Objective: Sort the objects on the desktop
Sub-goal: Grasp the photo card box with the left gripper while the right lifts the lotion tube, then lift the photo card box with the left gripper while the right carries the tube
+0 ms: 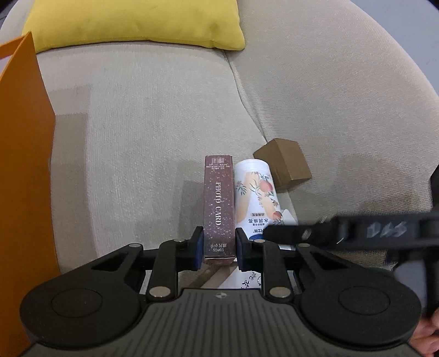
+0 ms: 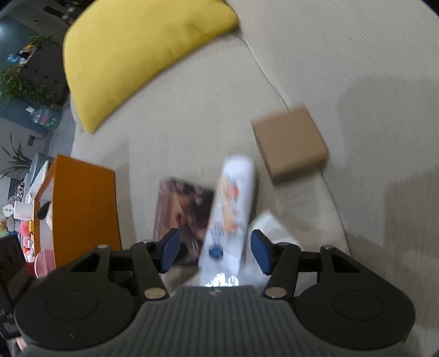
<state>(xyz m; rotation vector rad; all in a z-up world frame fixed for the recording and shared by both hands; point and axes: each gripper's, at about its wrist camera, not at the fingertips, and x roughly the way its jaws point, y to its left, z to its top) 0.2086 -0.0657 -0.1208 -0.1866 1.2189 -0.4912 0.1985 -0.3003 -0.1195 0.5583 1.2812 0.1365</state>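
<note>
1. Left gripper [image 1: 219, 244] has its jaws clamped on the near end of the photo card box [image 1: 219, 203], which stands on edge on the beige sofa [image 1: 153, 131].
2. Right gripper [image 2: 215, 248] has its jaws spread wide around the white tube [image 2: 233, 208], not touching it.
3. Brown carton [image 1: 284, 162] lies at 1 o'clock; orange bag [image 1: 24, 175] at 9 o'clock.

beige sofa [image 1: 164, 123]: pillow [image 1: 137, 22], boxes [image 1: 285, 162]
</note>
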